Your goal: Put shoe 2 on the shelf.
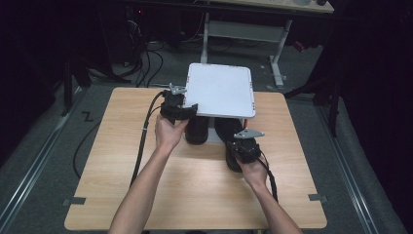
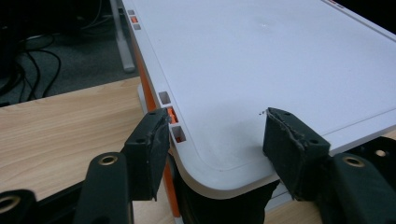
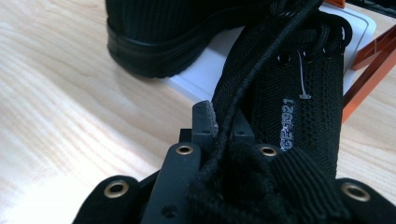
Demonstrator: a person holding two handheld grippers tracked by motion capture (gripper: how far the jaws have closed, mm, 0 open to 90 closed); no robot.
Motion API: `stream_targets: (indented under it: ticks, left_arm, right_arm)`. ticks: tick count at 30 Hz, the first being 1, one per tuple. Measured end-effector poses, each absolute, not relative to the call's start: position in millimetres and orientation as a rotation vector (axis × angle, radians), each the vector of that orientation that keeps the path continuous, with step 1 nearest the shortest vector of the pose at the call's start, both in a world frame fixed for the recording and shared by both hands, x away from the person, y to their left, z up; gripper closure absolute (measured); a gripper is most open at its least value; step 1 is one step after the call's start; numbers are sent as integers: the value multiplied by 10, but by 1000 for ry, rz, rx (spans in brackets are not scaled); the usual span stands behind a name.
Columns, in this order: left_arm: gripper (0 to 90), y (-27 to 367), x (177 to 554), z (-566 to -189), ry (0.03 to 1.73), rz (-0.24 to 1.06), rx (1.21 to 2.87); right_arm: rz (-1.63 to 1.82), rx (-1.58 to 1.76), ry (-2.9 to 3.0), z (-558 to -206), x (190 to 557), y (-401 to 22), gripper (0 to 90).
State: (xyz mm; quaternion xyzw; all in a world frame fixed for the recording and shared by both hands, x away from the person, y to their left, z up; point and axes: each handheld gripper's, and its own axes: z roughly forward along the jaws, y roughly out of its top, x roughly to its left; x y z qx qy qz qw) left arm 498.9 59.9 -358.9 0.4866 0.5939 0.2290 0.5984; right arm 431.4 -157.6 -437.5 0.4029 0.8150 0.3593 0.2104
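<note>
The right gripper (image 3: 219, 126) clenches a black shoe's lace (image 3: 247, 79) — the left gripper (image 2: 215, 140), released, straddles the white lid's (image 2: 261, 60) corner above.

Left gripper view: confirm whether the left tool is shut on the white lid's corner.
No. The left tool is open, its jaws either side of the white lid corner.

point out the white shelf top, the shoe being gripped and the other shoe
white shelf top (image 1: 221, 90), high view, middle of its flat surface
gripped shoe (image 3: 299, 93), right gripper view, knit tongue
other shoe (image 3: 154, 32), right gripper view, heel
</note>
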Motion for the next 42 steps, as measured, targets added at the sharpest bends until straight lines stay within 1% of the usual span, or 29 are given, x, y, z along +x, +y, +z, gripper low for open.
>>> stream_targets:
  ticks: [16, 18, 19, 20, 24, 26, 36, 39, 42]
  left_arm:
    - [414, 621, 5003, -3589, 1389, 504, 1125]
    - [413, 622, 5003, -3590, 1388, 504, 1125]
    - [413, 622, 5003, -3589, 1388, 504, 1125]
    - [413, 622, 5004, -3589, 1389, 504, 1125]
    - [414, 622, 5003, -3590, 1388, 504, 1126]
    - [414, 621, 5003, -3589, 1389, 505, 1126]
    - [415, 617, 5001, -3590, 1390, 508, 1126]
    - [415, 620, 5001, -3591, 1388, 508, 1127]
    - [415, 616, 4999, -3591, 1386, 511, 1128]
  right_arm:
    - [965, 1202, 2213, -4419, 4755, -1457, 845]
    - [956, 1194, 2209, -4415, 4789, -1436, 822]
    - [963, 1185, 2208, -4416, 4794, -1435, 796]
    - [971, 1180, 2205, -4414, 4789, -1437, 746]
    - [1050, 1168, 2188, -4328, 4700, -1496, 570]
    - [1062, 1146, 2171, -4268, 4629, -1544, 517]
    - [1205, 1090, 2109, -4031, 4239, -1921, 490]
    - [1214, 1095, 2125, -4076, 4135, -1991, 475]
    - [1188, 1114, 2149, -4216, 4039, -2050, 465]
